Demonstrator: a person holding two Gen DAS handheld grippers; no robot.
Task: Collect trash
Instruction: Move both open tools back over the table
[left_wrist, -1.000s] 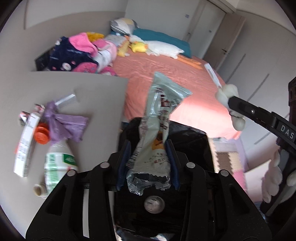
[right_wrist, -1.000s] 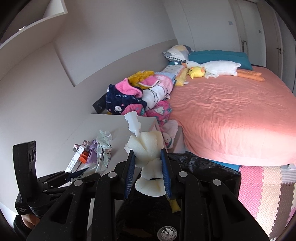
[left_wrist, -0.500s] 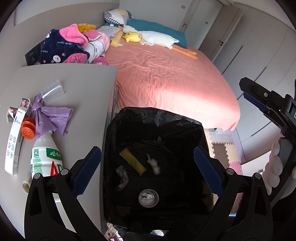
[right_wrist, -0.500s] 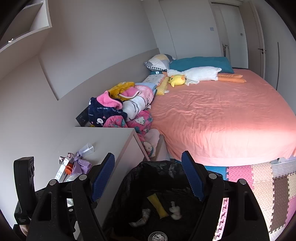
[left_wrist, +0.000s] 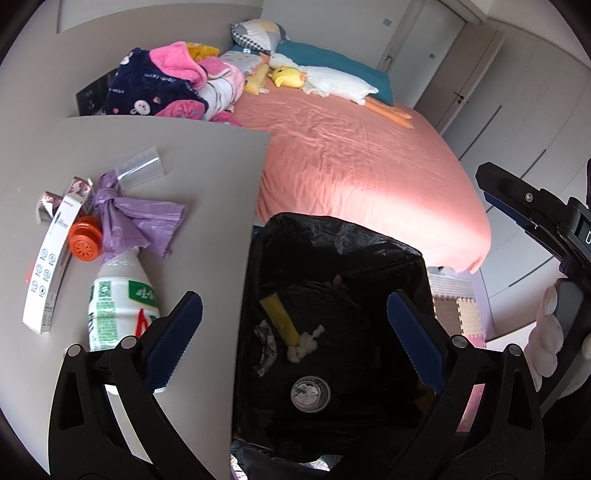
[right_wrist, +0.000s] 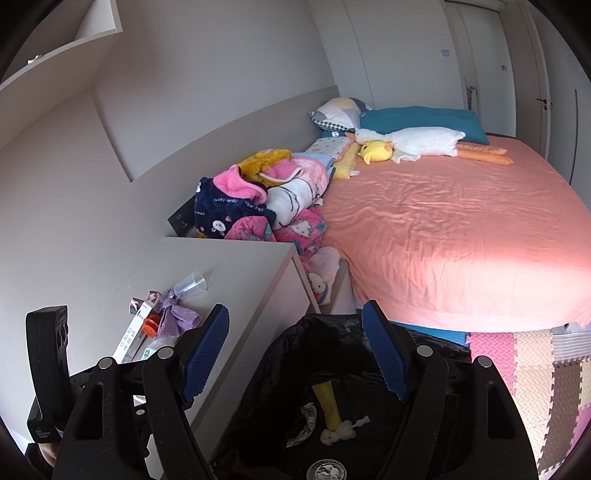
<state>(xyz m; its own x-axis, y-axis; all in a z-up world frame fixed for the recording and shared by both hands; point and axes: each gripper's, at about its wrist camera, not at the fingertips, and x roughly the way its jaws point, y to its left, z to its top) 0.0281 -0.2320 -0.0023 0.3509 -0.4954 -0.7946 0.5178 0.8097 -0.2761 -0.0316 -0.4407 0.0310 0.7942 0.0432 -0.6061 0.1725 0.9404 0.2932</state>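
A bin (left_wrist: 334, 236) lined with a crinkled black bag was seen below both grippers, set against the edge of a grey table (left_wrist: 207, 177). In it lay a long yellow wrapper (left_wrist: 279, 319), a lumpy white foam piece (left_wrist: 304, 341) touching the wrapper's lower end at about 5 o'clock, and a crumpled silvery packet (left_wrist: 267, 347) just beside the wrapper at 8 o'clock. The left gripper (left_wrist: 293, 341) was held spread wide over the bin with nothing between its blue ribbed pads (left_wrist: 173, 338); a second before, the silvery packet had been clamped upright in it. The right gripper (right_wrist: 295, 356) was likewise released and empty above the bin, whereas a second before the foam piece had been pinched in it; both items had since been dropped inside. On the table, trash was left at 9 o'clock of the bin: a white plastic bottle (left_wrist: 118, 302) with a green label lying on its side, its orange ribbed cap (left_wrist: 85, 243) beside a knotted, thin purple bag (left_wrist: 138, 221), a long white carton (left_wrist: 50, 266) at the bottle's 10 o'clock, and a clear tapered cup (left_wrist: 142, 168) tipped over at the purple bag's 12 o'clock. A bed (left_wrist: 354, 158) with a smooth salmon sheet was seen beyond the bin at 12 o'clock.
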